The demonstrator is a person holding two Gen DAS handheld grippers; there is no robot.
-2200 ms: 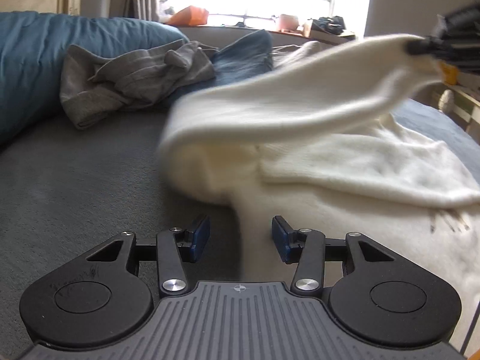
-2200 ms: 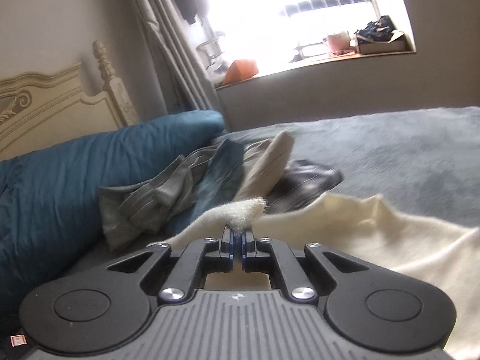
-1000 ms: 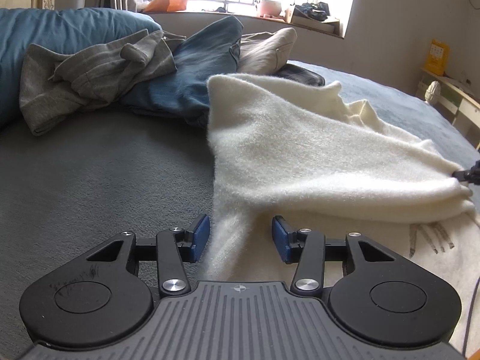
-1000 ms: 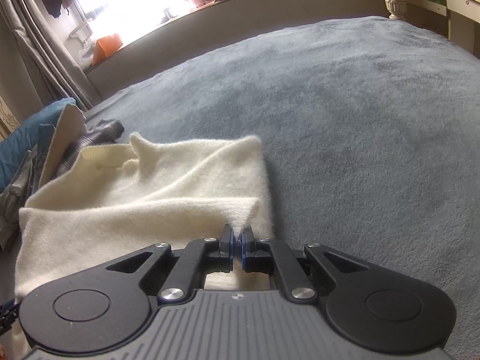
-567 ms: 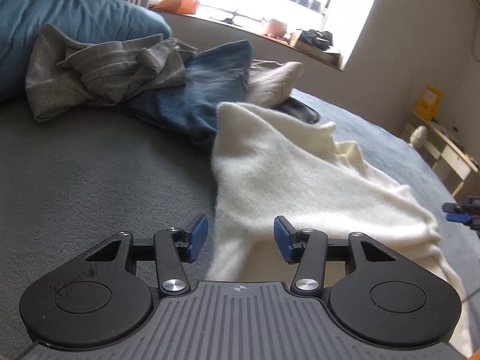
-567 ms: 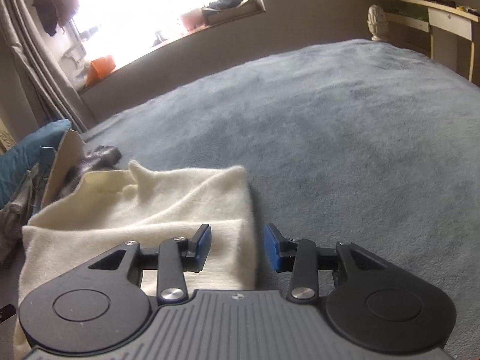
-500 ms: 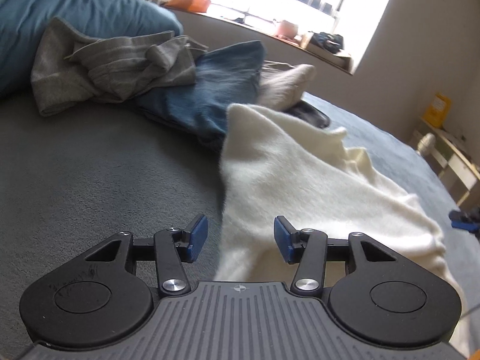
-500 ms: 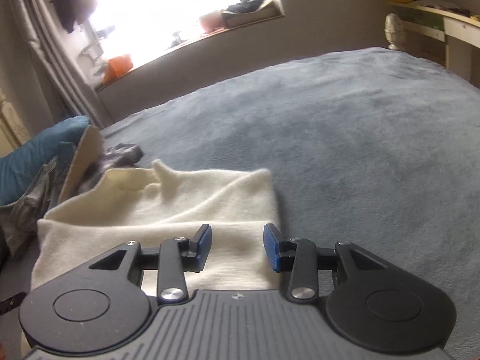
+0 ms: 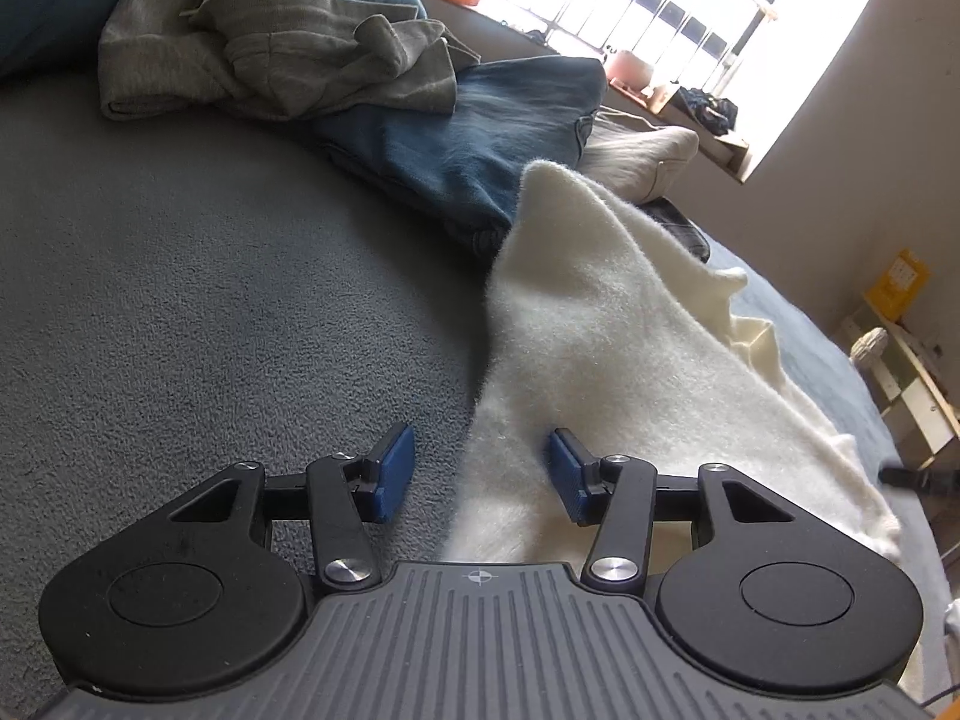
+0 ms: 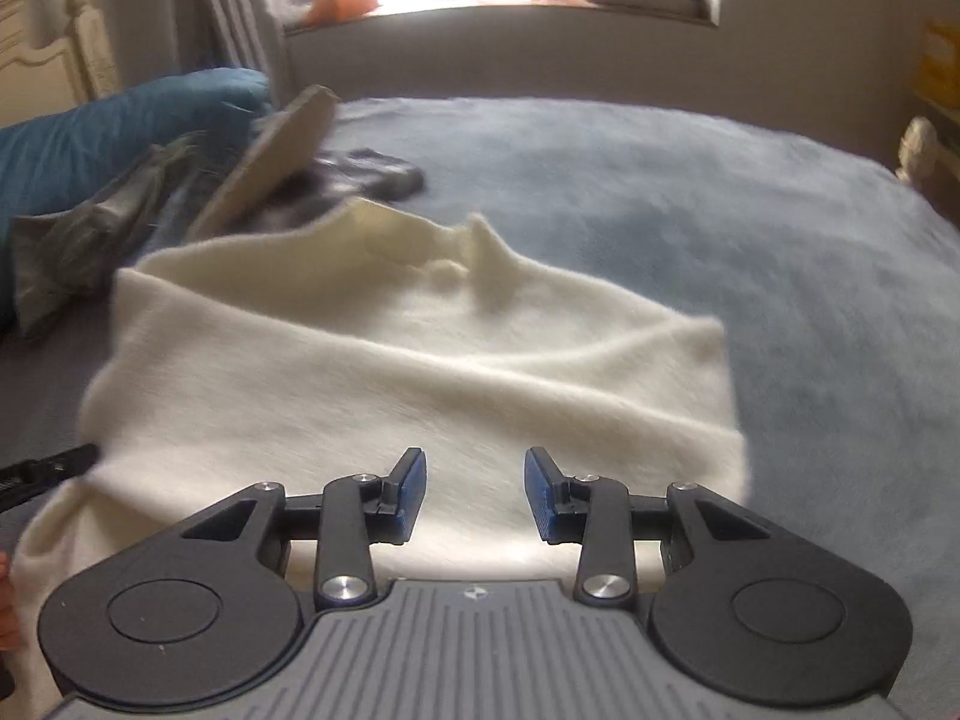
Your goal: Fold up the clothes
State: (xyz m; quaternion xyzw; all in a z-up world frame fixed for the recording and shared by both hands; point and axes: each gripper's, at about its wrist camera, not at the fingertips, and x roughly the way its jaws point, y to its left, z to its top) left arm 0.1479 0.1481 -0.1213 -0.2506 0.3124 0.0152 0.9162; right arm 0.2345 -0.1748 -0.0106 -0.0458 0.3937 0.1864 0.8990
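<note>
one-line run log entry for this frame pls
step: fold cream sweater | left gripper: jaws open, at sweater edge | right gripper: jaws open, over sweater | sweater: lying folded on grey bed

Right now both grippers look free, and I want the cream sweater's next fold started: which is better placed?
Probably left. The left gripper is open with the cream sweater edge between its fingers. The right gripper is open over the sweater's flat middle, no edge between its fingers.
</note>
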